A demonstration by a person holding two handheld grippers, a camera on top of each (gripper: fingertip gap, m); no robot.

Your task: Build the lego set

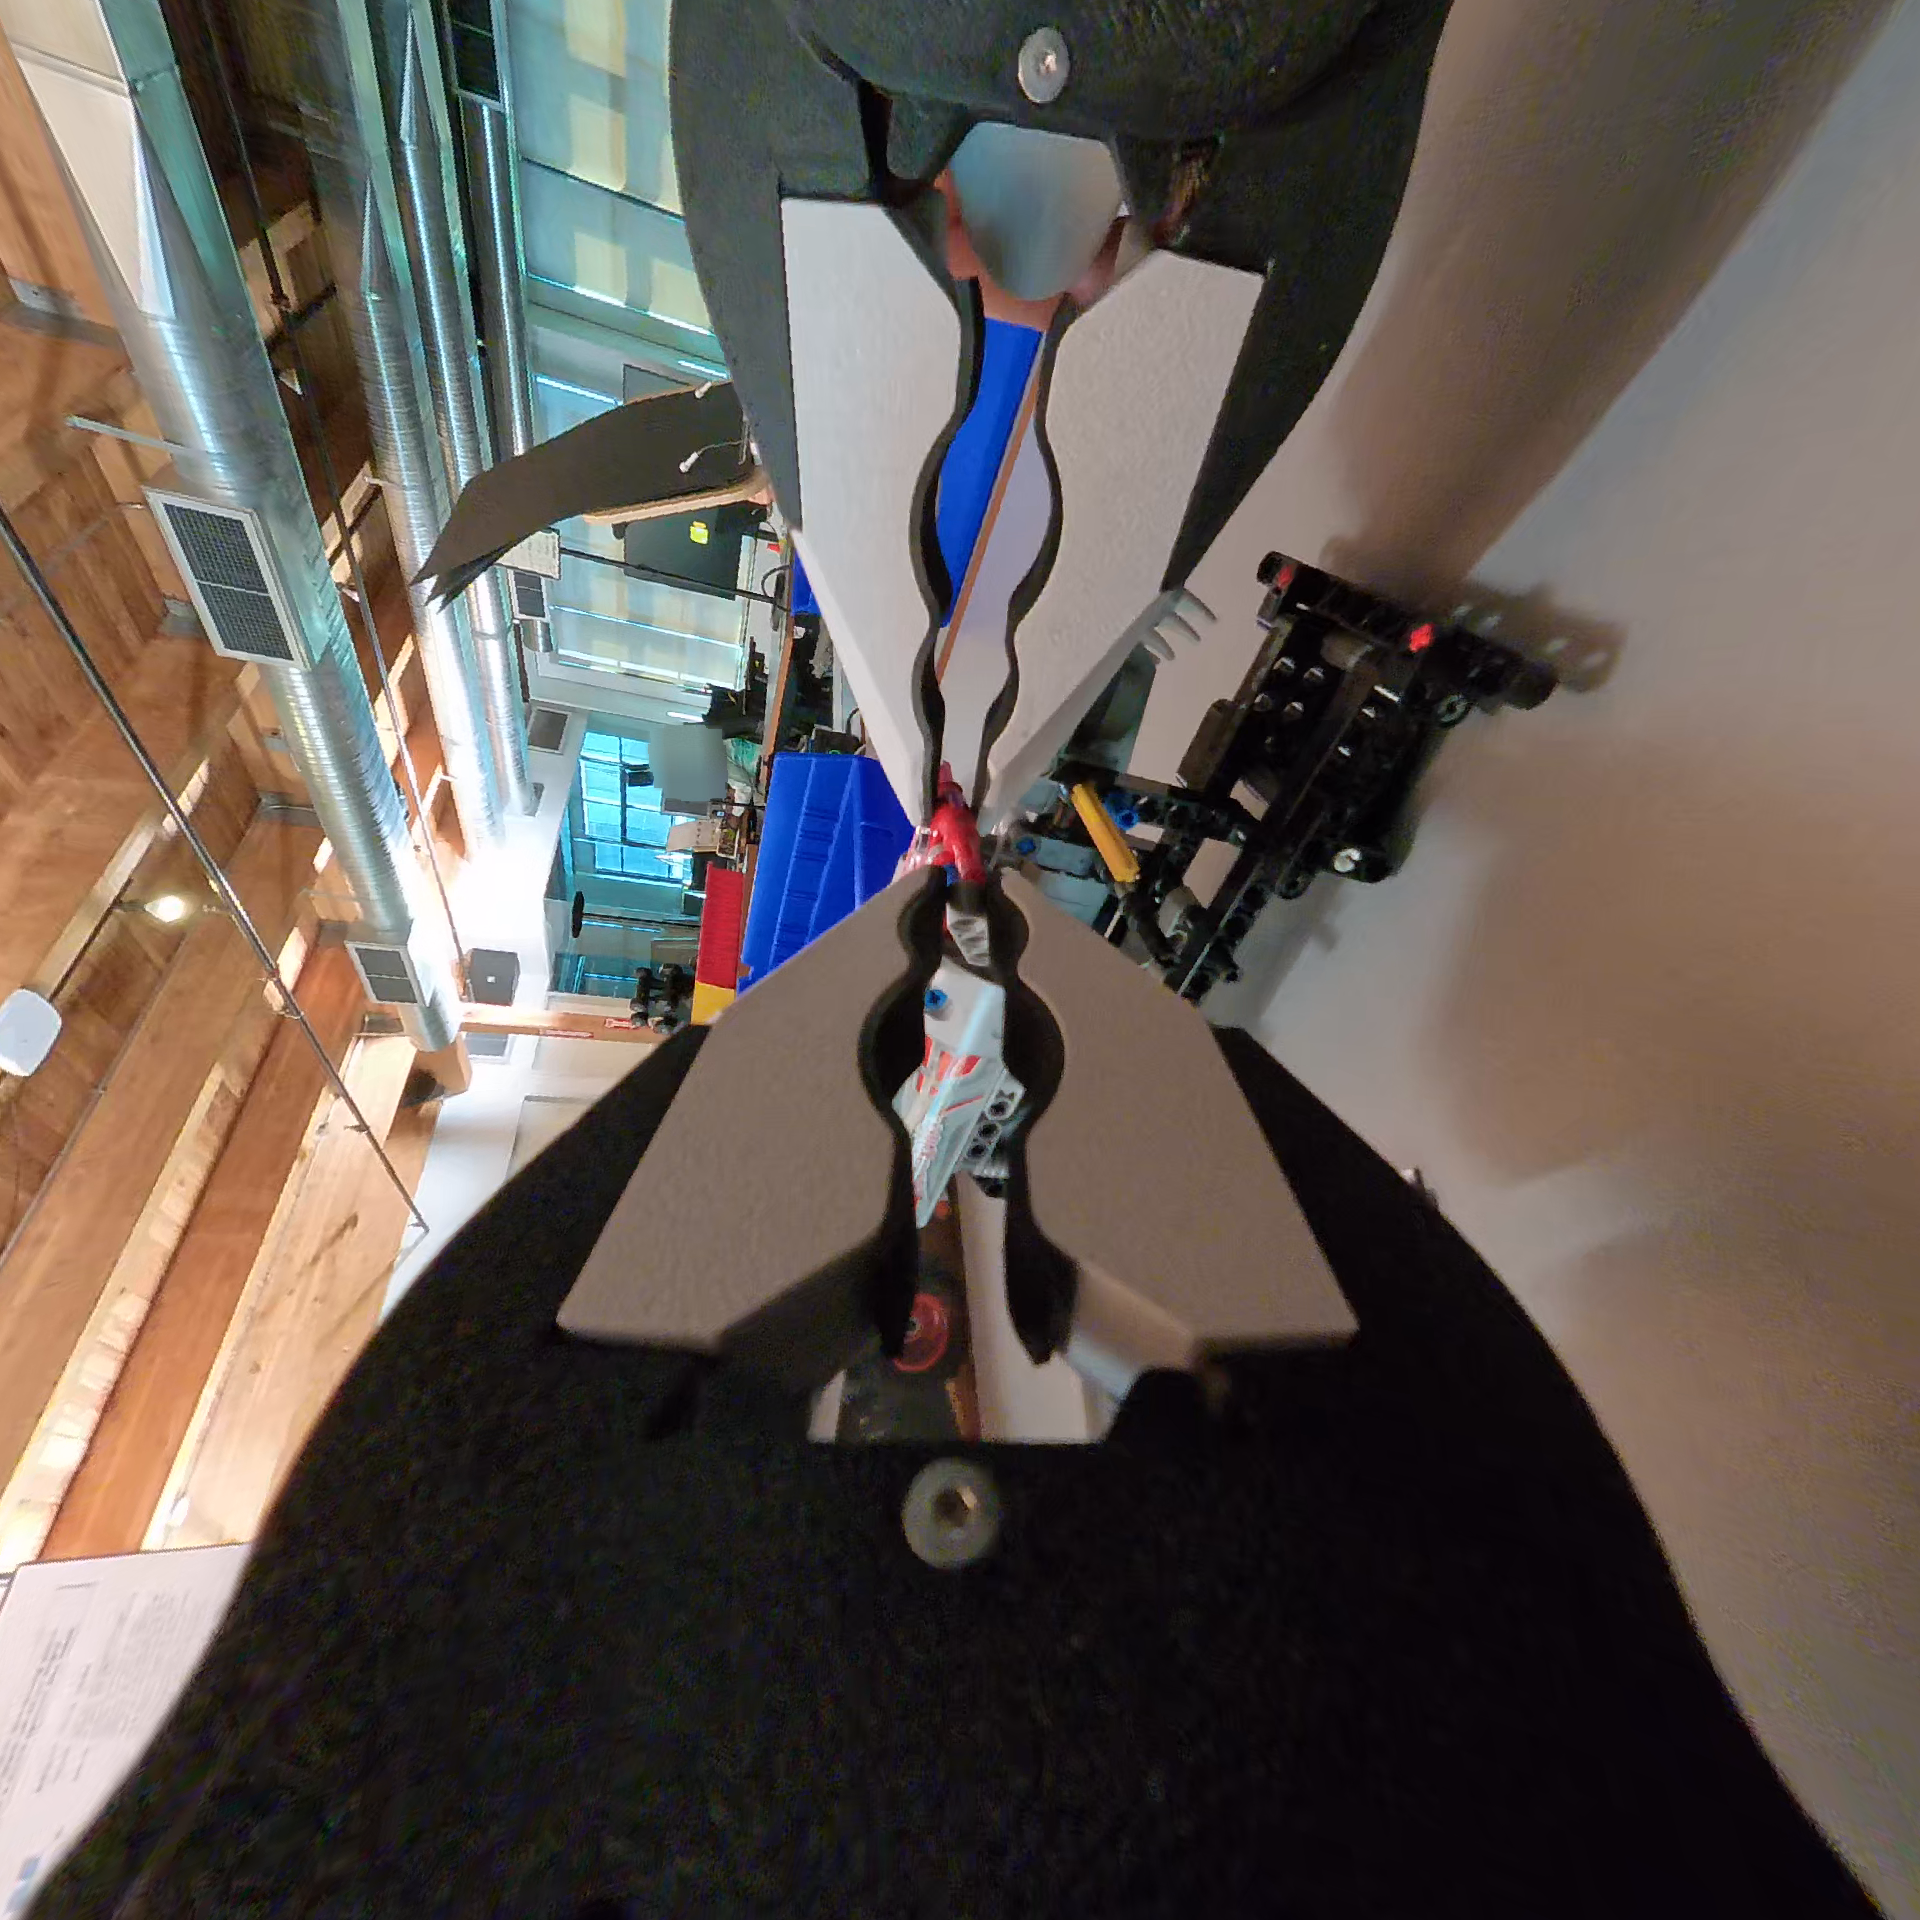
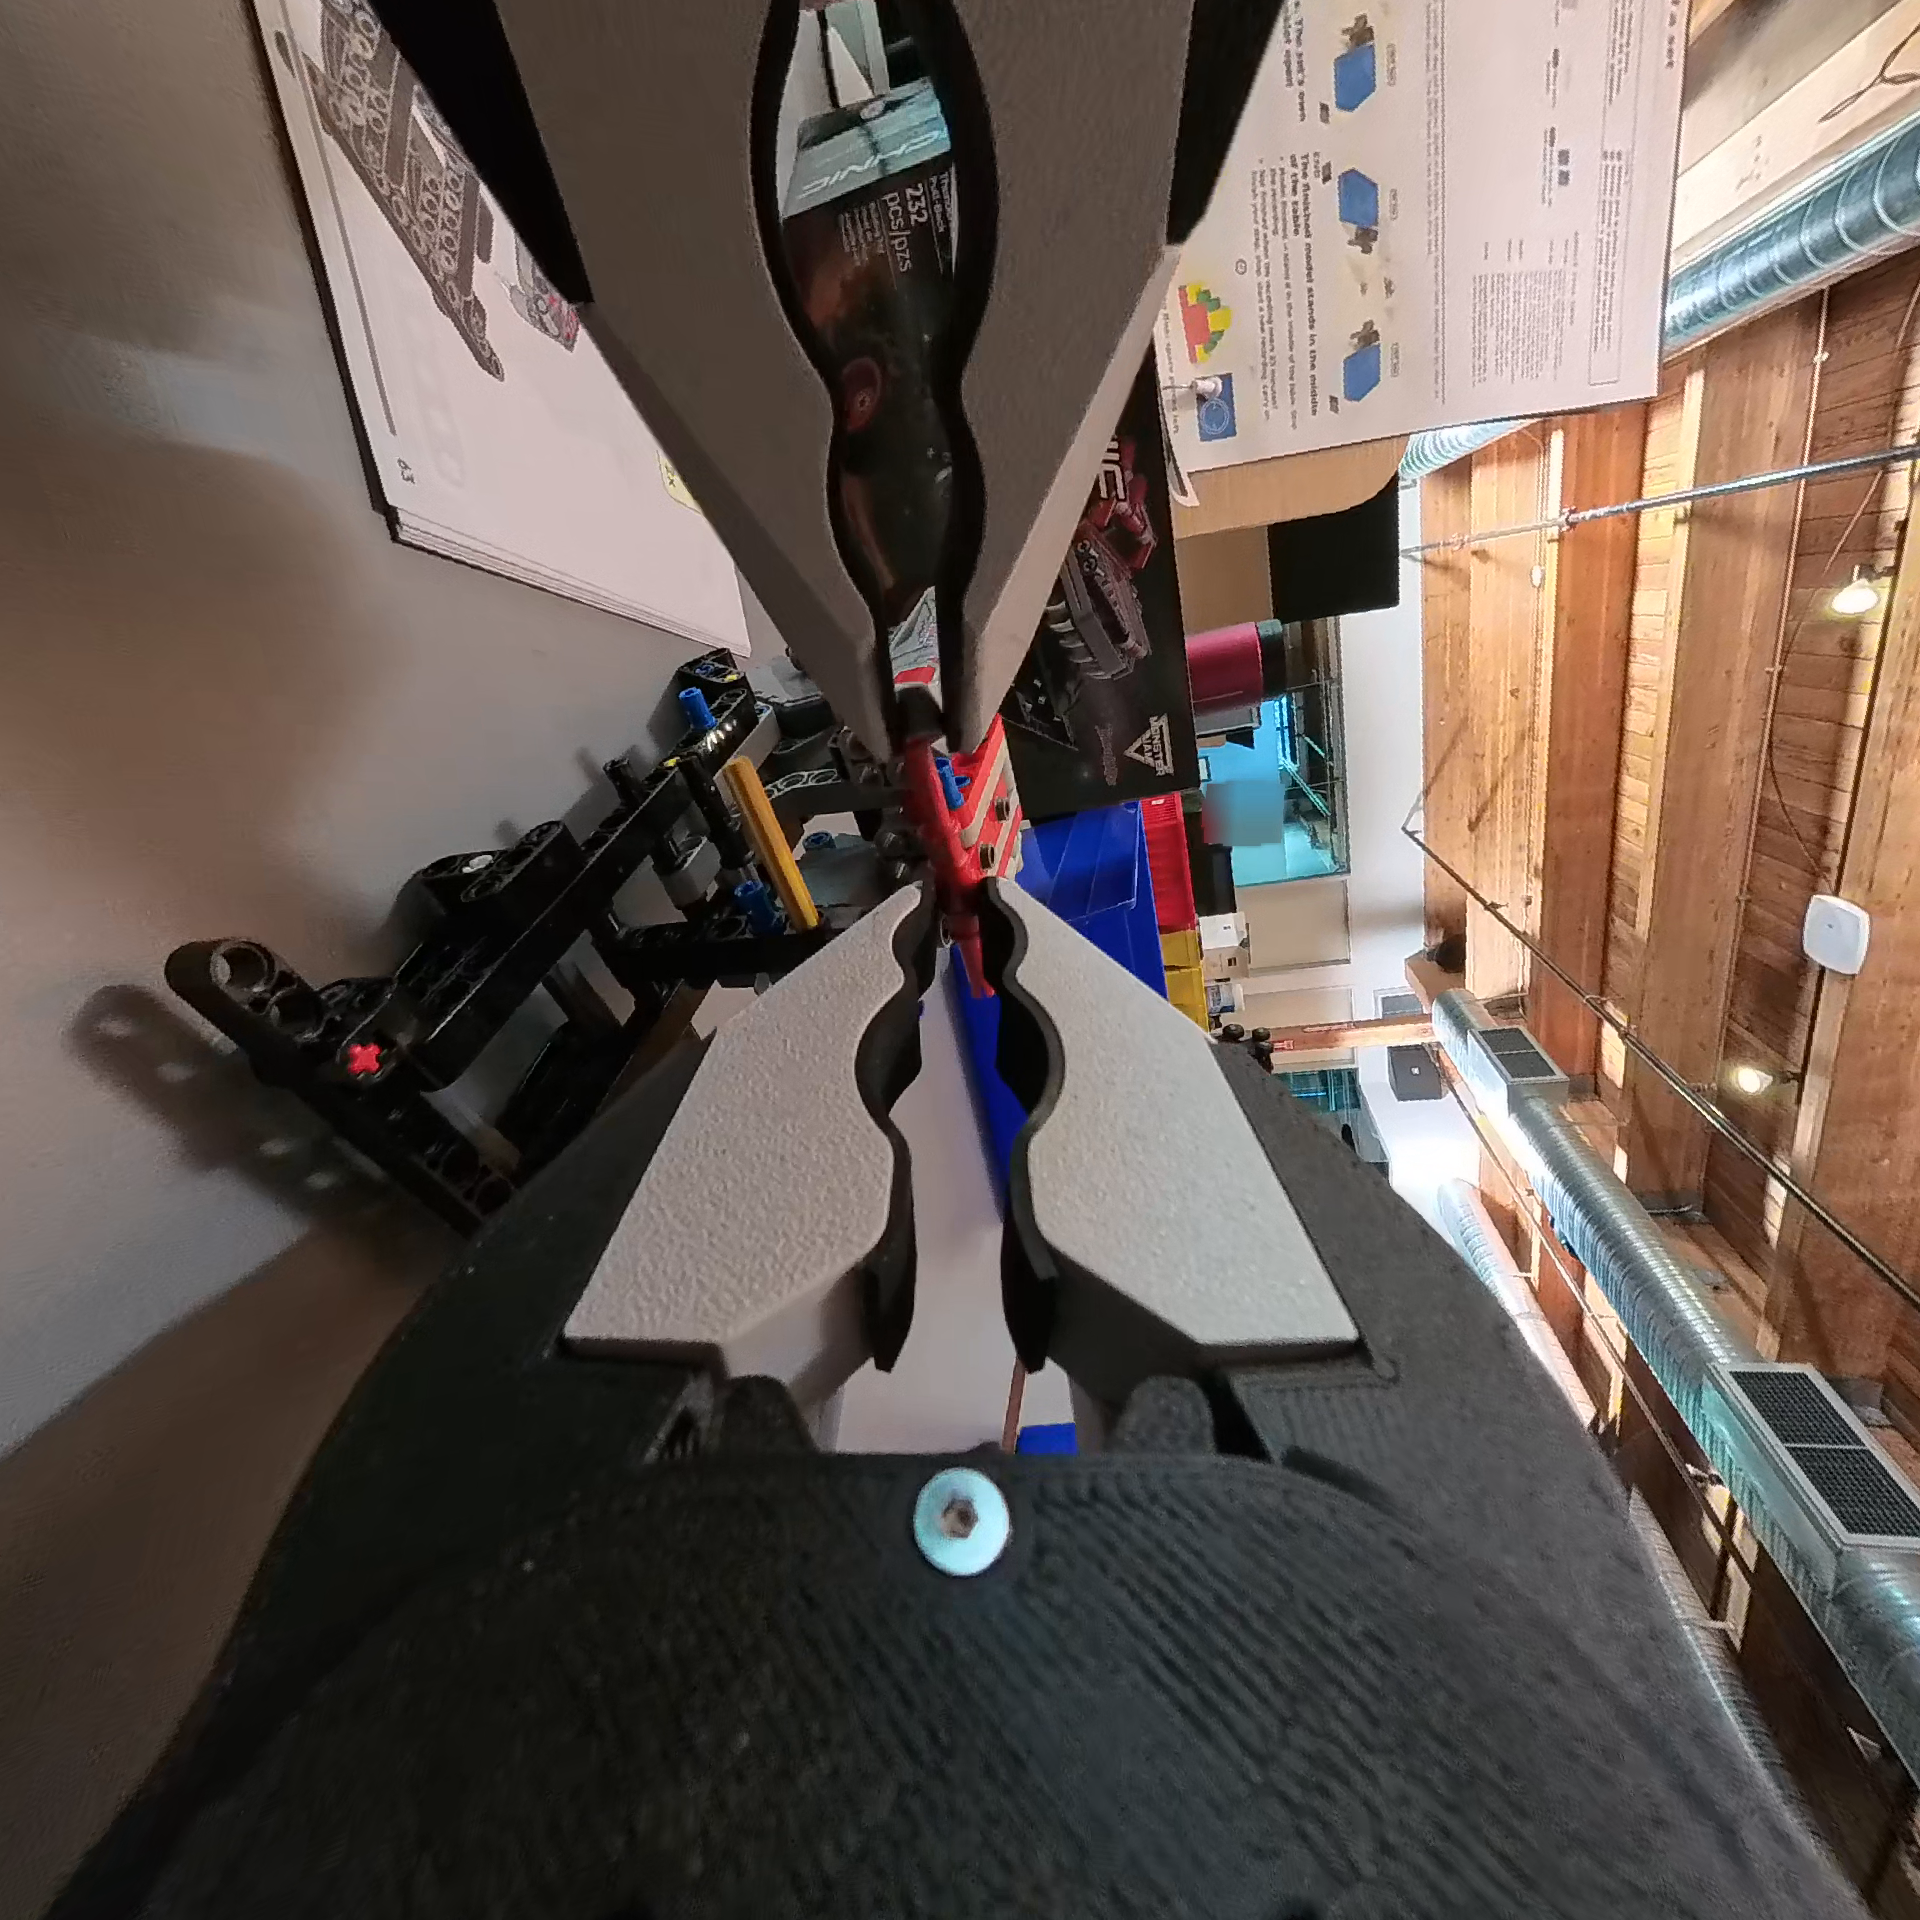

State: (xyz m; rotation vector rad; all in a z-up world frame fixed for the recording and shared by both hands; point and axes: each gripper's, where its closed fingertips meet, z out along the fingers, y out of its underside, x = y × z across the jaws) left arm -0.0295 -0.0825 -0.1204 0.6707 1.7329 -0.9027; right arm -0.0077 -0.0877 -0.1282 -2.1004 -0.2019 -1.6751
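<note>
My left gripper (image 1: 958,896) is shut on a white Lego panel with red markings (image 1: 961,1081), which runs back between its fingers. My right gripper (image 2: 951,906) is shut on a small red Lego piece (image 2: 940,821). The two grippers meet tip to tip in the air, and the red piece (image 1: 951,833) touches the panel's end. In the right wrist view the left gripper (image 2: 925,717) comes in from above with the panel (image 2: 920,639). The black Technic chassis (image 1: 1320,748) with a yellow axle (image 1: 1101,826) stands on the table just beside the tips; it also shows in the right wrist view (image 2: 468,987).
The chassis rests on a white table (image 2: 156,623). An open instruction booklet (image 2: 499,364) and the dark set box (image 2: 1101,644) lie behind it. Blue bins (image 1: 821,862) stand past the table's edge. A printed sheet (image 2: 1455,208) hangs at the back.
</note>
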